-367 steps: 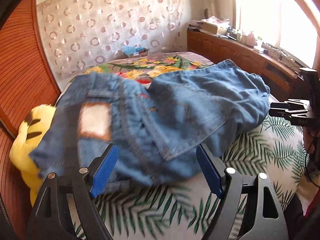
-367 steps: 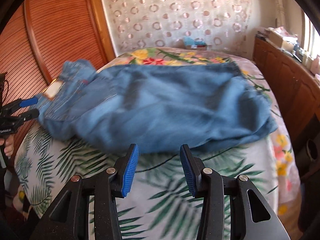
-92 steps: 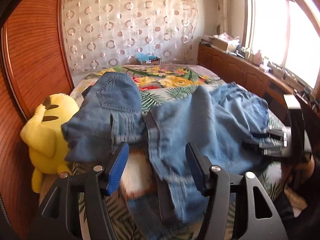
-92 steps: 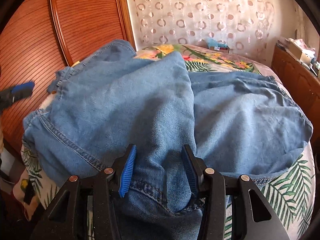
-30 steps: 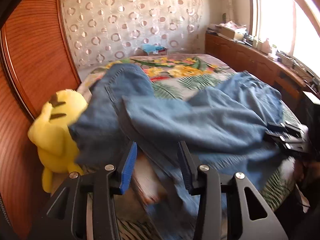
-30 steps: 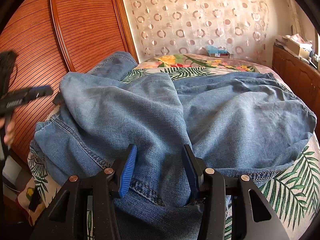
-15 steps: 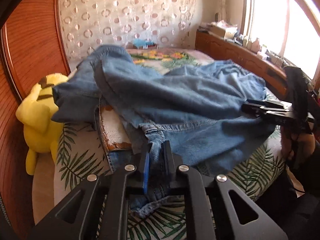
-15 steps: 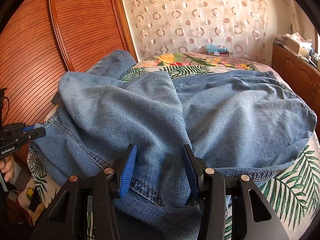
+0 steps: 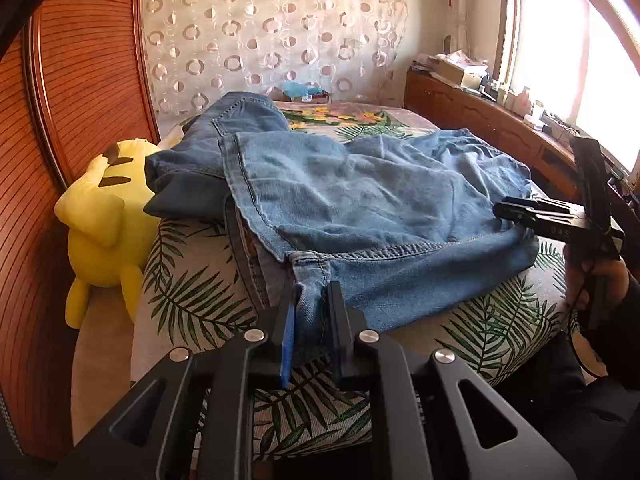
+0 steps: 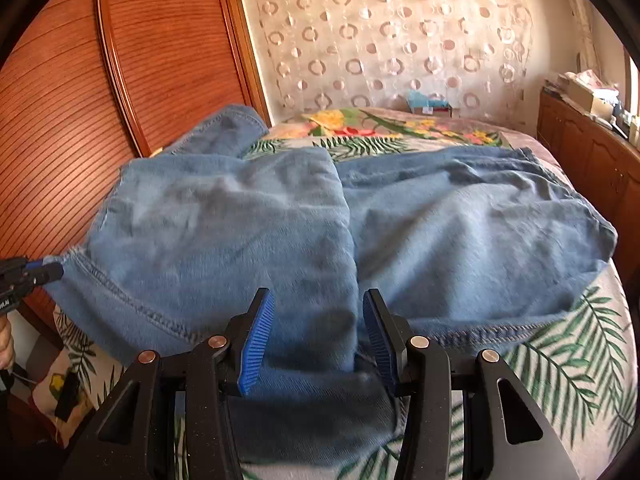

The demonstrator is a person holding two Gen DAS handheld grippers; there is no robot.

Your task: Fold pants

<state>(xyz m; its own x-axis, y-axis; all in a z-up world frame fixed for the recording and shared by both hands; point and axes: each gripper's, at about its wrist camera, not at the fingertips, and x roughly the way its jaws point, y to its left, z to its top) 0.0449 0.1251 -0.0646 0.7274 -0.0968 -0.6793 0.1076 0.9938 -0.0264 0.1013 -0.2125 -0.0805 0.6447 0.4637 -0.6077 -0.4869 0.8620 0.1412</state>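
Observation:
Blue denim pants lie folded over themselves on the bed, also filling the right wrist view. My left gripper is shut on a stitched hem corner of the pants at the near edge; it also shows at the far left of the right wrist view. My right gripper has its blue pads spread, with a fold of the pants lying between them; it shows in the left wrist view at the pants' right edge.
A yellow plush toy lies between the bed and the wooden slatted panel on the left. The bedsheet has a palm-leaf print. A wooden cabinet with clutter runs along the right under the window.
My left gripper closed on the pants' hem and pulled it toward the near edge, spreading the top layer flatter. The right gripper stayed in place around the fold.

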